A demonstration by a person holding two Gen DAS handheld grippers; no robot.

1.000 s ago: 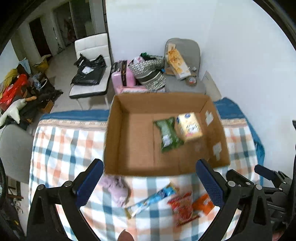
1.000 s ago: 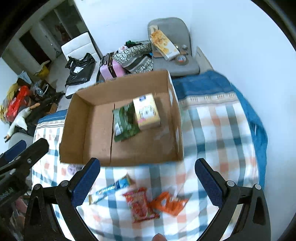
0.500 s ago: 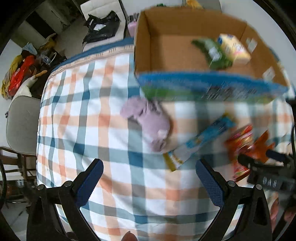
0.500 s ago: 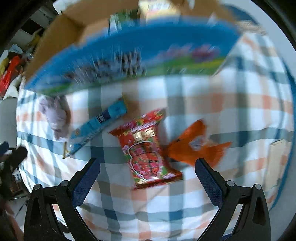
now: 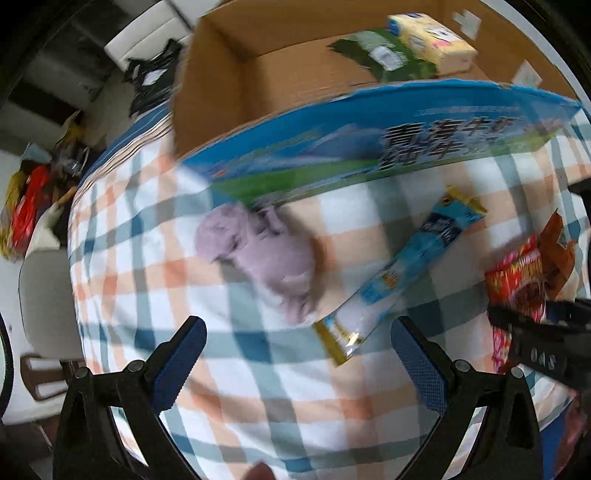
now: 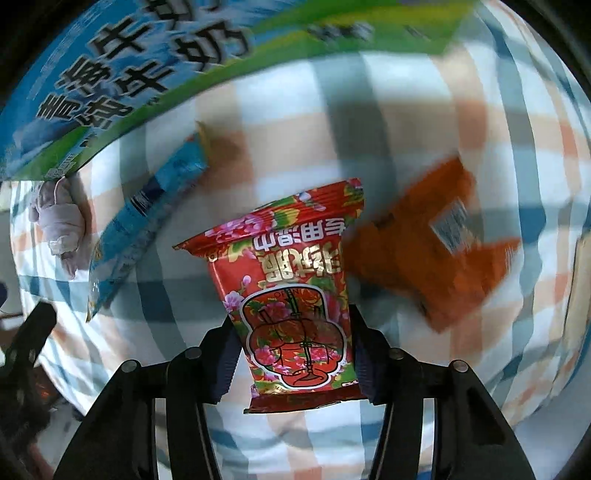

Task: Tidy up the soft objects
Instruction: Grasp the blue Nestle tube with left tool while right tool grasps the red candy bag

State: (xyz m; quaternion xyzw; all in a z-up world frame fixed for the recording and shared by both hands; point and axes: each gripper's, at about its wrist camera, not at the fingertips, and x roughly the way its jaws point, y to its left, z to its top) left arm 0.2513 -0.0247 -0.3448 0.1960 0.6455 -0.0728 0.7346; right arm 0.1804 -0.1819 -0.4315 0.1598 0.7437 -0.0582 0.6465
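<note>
My right gripper (image 6: 291, 354) has closed its jaws against the sides of a red flowered snack packet (image 6: 291, 291) lying on the checked cloth. An orange packet (image 6: 432, 240) lies just right of it, a long blue packet (image 6: 144, 225) to the left. My left gripper (image 5: 295, 354) is open and empty above the cloth. A lilac soft toy (image 5: 269, 258) lies just ahead of it, with the long blue packet (image 5: 410, 269) to its right. The red packet (image 5: 517, 280) and the right gripper (image 5: 535, 332) show at the right edge.
An open cardboard box (image 5: 280, 66) with a blue and green printed front wall (image 5: 369, 147) stands beyond the items and holds a green packet (image 5: 384, 55) and a yellow carton (image 5: 432, 33). A chair (image 5: 44, 299) and floor clutter lie left of the table.
Both grippers dropped and moved closer to the cloth. The right jaws went from wide open to closed around the red packet. The left gripper stayed open, now nearer the lilac toy.
</note>
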